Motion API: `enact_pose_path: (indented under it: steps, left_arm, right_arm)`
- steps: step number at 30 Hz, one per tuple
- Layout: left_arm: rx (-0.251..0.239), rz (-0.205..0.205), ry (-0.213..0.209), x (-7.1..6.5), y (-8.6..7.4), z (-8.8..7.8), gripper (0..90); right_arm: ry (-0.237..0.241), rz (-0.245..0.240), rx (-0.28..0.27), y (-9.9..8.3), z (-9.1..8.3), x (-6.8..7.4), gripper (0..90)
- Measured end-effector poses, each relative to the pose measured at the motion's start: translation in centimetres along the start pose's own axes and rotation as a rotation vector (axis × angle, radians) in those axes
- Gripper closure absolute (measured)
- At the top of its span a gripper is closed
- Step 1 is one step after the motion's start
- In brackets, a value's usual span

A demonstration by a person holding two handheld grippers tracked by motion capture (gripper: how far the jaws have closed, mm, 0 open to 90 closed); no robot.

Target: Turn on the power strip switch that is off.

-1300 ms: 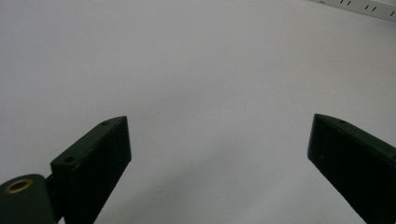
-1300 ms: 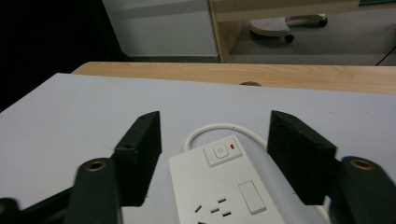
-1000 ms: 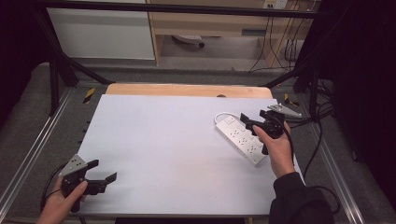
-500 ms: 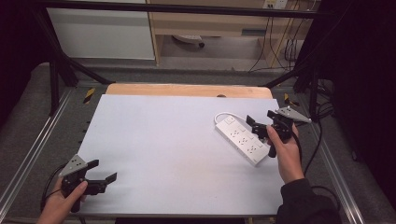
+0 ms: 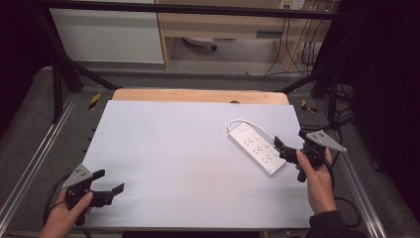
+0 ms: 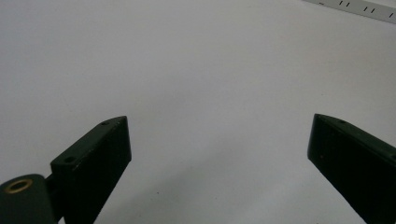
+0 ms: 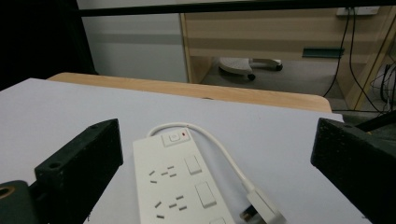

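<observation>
Up close, R tongs [image 7: 215, 172] cam catches strip [image 7: 180, 184] plug [image 7: 259, 210], red switch light.

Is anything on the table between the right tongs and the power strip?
Nothing visible. The right tongs, jaws open, sit right at the near end of the power strip, with bare table around them.

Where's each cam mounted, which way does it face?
High view: above the near edge, looking forward and down at the table; both hands, left gripper, right gripper.
Left gripper view: on that gripper, low across the table; open jaws.
Right gripper view: faces the power strip; open jaws.
Shared: all three show the strip.
</observation>
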State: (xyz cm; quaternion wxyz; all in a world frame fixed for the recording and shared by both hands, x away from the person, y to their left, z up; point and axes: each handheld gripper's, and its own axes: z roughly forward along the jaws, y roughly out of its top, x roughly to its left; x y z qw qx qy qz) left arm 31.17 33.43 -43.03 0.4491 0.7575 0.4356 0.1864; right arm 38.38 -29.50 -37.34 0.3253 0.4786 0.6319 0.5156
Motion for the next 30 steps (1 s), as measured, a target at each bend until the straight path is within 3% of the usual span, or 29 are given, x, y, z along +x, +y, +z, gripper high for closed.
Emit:
enact_pose_path:
  steps: [8,13,19,28,30]
  left_arm:
    - [-0.004,0.006,0.008,0.0,0.0,-0.1,6.3]
    - [-0.004,0.001,0.003,0.0,0.0,-0.1,6.3]
    - [-0.003,0.001,0.002,0.0,0.0,0.0,6.3]
    - [-0.002,0.008,0.004,0.0,0.1,-0.1,6.3]
    - [-0.003,0.009,0.003,-0.1,0.1,-0.1,6.3]
  right_arm:
    - [-0.002,0.001,0.007,-2.7,-2.2,-0.7,2.3]
    - [0.001,0.01,0.027,-4.5,-2.7,-0.8,2.4]
    - [0.005,-0.013,0.066,-6.3,-2.7,-0.6,2.4]
    - [0.048,-0.069,0.216,-9.1,-2.2,0.3,2.9]
    - [0.039,-0.087,0.242,-9.2,-2.0,0.5,3.2]
